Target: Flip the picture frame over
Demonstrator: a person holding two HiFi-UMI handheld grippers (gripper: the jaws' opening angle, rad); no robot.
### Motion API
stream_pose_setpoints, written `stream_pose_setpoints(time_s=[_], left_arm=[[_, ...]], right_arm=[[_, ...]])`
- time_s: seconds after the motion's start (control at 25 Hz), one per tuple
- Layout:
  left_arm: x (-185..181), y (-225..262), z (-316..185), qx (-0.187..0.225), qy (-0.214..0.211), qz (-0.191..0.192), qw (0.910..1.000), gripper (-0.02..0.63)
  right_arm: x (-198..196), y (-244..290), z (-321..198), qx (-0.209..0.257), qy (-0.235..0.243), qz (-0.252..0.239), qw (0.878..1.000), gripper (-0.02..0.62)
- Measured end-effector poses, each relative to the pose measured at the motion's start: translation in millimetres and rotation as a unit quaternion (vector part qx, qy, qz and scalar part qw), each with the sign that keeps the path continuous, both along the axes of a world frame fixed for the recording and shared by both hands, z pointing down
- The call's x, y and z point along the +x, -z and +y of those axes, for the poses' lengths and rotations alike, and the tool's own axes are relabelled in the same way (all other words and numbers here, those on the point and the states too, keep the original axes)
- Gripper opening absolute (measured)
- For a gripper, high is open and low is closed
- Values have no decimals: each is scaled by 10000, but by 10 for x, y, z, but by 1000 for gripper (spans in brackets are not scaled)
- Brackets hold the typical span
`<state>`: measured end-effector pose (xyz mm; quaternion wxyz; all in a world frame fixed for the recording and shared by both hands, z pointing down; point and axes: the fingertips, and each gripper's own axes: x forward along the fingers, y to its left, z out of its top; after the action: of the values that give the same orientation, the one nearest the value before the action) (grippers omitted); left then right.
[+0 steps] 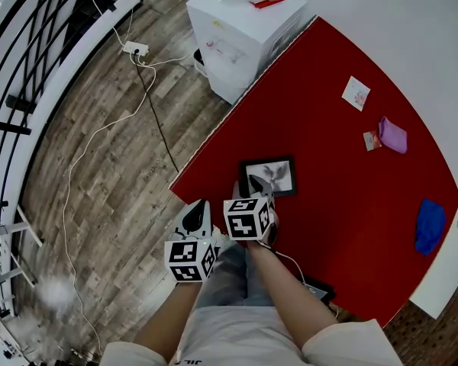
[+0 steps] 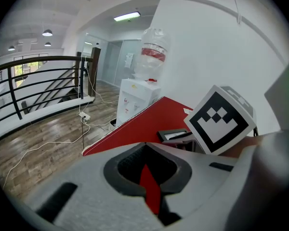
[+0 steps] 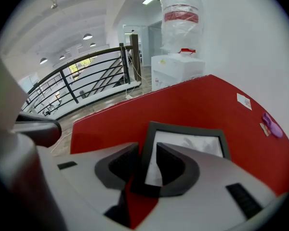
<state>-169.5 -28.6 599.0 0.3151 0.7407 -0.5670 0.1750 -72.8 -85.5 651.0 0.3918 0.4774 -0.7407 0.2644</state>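
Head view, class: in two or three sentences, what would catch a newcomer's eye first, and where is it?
The big red table fills the right side. A black frame lies picture-up near its near edge, with the right tool open around one of its rails. A white water dispenser stands at the table's far corner.

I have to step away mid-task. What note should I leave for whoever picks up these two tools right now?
Left tool: shut, empty, by the near edge of the red table.
Right tool: open, the picture frame's border between its jaws, not gripped.
Picture frame: lies flat on the red table, picture side up.
Done: right tool lined up. Left: close on the border, lift, turn it face down.
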Motion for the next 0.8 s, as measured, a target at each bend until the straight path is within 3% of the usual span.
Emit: stream_pose_setpoints(time_s=[0.56, 0.8], left_arm=[[16, -30, 45, -25, -2, 22, 10000, 6], [13, -36, 31, -15, 21, 23, 10000, 6]], right_arm=[[-4, 36, 10, -72, -139, -315, 9994, 63], [34, 186, -23, -35, -434, -804, 9958, 63]])
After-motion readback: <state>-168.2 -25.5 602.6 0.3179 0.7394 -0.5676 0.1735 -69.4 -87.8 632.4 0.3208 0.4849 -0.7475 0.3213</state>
